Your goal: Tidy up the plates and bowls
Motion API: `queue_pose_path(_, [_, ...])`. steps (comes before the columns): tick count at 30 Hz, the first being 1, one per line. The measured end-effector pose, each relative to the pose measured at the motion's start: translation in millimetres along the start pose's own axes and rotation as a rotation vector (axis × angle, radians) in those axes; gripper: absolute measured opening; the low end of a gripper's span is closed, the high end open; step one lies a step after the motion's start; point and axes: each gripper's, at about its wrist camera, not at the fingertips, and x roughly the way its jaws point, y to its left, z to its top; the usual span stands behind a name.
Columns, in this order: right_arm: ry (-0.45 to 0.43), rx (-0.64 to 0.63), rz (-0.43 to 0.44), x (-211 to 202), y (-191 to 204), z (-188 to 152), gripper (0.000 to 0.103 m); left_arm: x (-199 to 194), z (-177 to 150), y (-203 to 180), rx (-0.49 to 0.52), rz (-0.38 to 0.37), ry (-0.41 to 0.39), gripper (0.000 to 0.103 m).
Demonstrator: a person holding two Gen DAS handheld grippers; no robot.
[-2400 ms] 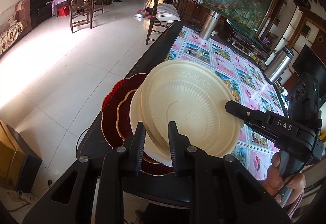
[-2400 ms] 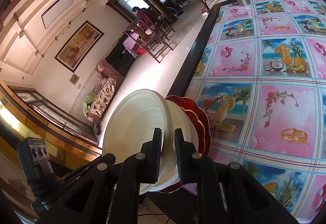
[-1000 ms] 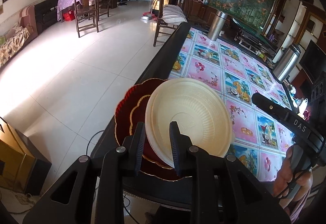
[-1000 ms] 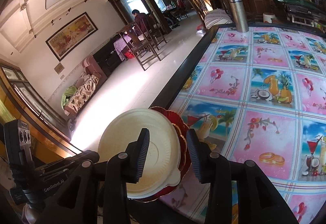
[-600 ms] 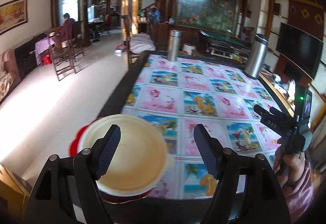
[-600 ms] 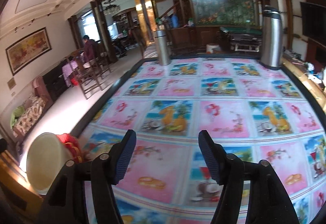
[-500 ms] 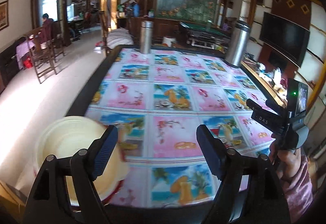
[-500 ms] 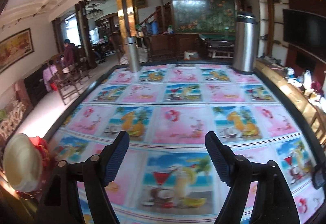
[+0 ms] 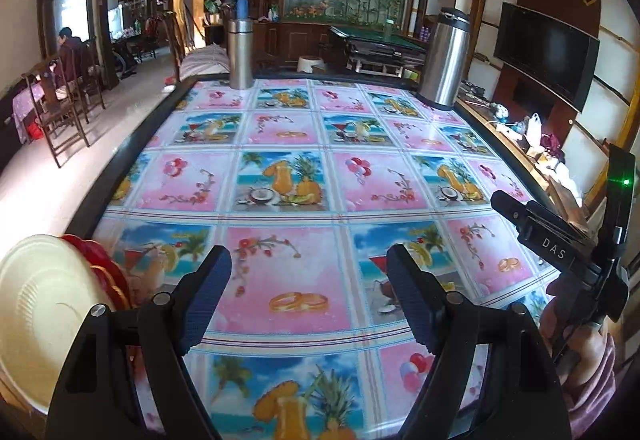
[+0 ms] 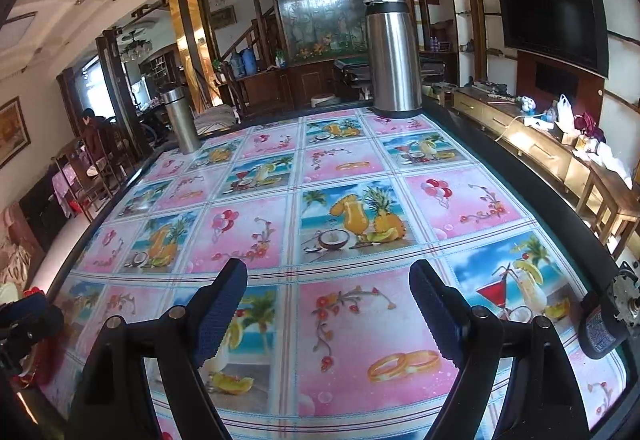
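Half cream plate (image 9: 44,324) hidden (left tongs (image 9: 308,296) overlap).

Black left gripper (image 9: 308,292) and right gripper (image 10: 328,308) are showing ribbed blue pads, silver screws, white "DAS" lettering; a mauve sleeve (image 9: 592,392) is covering the wrist

Loud fruity cloth covers the table (image 9: 304,175), two steel flasks at the far end: slim one (image 9: 240,53) left, fat one (image 9: 446,57) right. Dark TV (image 9: 546,53) on the wall.
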Motion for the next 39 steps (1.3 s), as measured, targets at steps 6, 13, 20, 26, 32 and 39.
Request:
queue_pose_path(6, [-0.024, -0.017, 0.254, -17.7, 79.3, -0.7, 0.085, -55.6, -10.2, 64.5, -0.097, 0.221, -0.119, 0.080])
queue_pose_path(13, [-0.083, -0.187, 0.499, -71.9, 201.9, -14.1, 0.085, -125.7, -29.0, 138.1, -0.219, 0.487, -0.263, 0.083])
queue_pose_path(20, [-0.051, -0.314, 0.630, -97.3, 286.9, -44.8, 0.085, -156.2, -48.8, 180.6, -0.300, 0.571, -0.300, 0.089])
queue_pose_path(26, [-0.034, -0.395, 0.654, -105.3, 325.1, -66.4, 0.085, -146.8, -57.1, 193.4, -0.328, 0.530, -0.257, 0.093])
queue_pose_path(32, [-0.029, -0.405, 0.646, -103.9, 326.5, -71.3, 0.085, -144.4, -58.5, 187.8, -0.311, 0.496, -0.255, 0.093])
queue_pose_path(39, [0.000, -0.369, 0.644, -92.7, 320.2, -67.8, 0.085, -142.8, -56.3, 181.8, -0.295, 0.474, -0.256, 0.093])
